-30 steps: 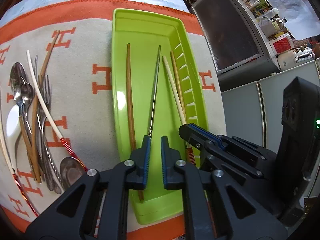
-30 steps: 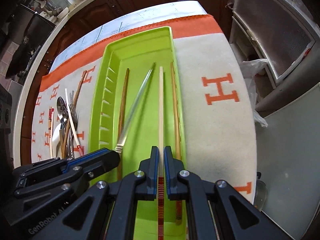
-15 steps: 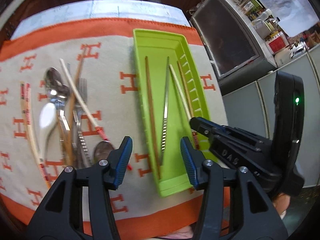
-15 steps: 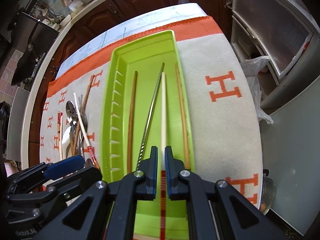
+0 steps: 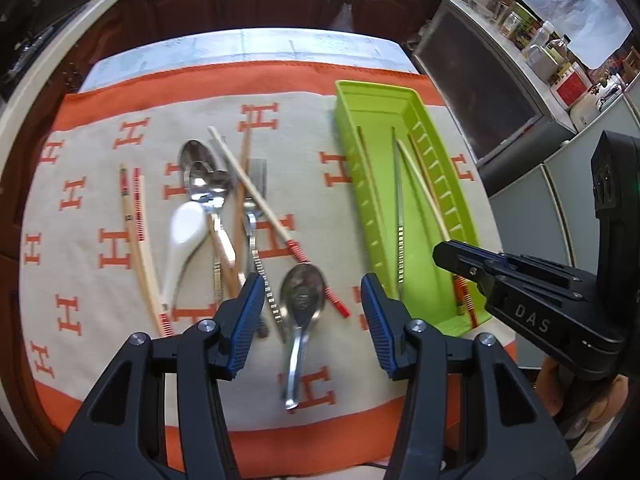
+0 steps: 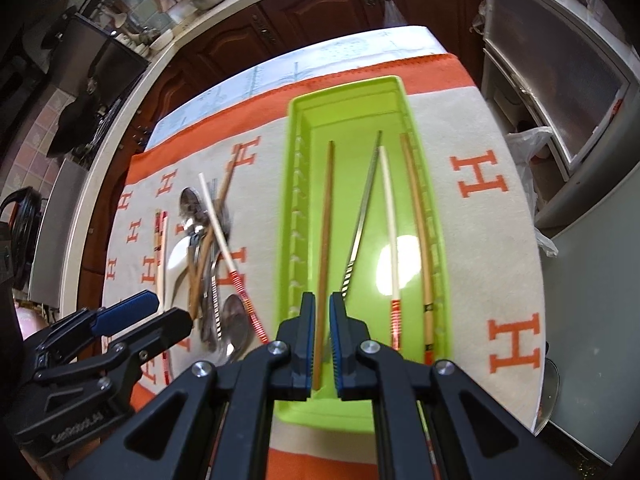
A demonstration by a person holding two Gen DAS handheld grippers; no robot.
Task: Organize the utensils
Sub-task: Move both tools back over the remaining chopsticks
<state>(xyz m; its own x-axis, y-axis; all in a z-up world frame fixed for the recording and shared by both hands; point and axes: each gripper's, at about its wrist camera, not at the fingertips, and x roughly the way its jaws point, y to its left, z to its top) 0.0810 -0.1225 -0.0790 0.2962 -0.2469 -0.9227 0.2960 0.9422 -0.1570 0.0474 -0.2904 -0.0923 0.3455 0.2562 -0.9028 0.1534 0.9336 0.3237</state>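
A lime-green tray (image 5: 372, 96) (image 6: 344, 84) holds several chopsticks: a brown one (image 6: 326, 220), a metal one (image 6: 362, 220) (image 5: 398, 200), a white one with red bands (image 6: 390, 220) and a bamboo one (image 6: 416, 220). Left of the tray, loose spoons, forks and chopsticks (image 5: 208, 176) lie in a pile. My left gripper (image 5: 312, 284) (image 6: 168, 310) hangs open above a metal spoon (image 5: 302, 292) at the pile's near end and holds nothing. My right gripper (image 6: 322, 300) (image 5: 440, 250) is shut above the tray's near end. The brown chopstick shows through the slit between its jaws but lies in the tray.
An orange-bordered beige cloth with H marks (image 5: 100, 184) covers the table. A white ceramic spoon (image 5: 186, 228) and a red-banded chopstick pair (image 5: 136, 232) lie at the pile's left. Grey cabinets (image 6: 580, 280) stand off the table's right edge. A hand (image 5: 580, 392) holds the right gripper.
My left gripper opened, let go of the metal chopstick in the tray, rose and swung left over the loose pile. My right gripper, still shut, rose and shifted left off the white chopstick.
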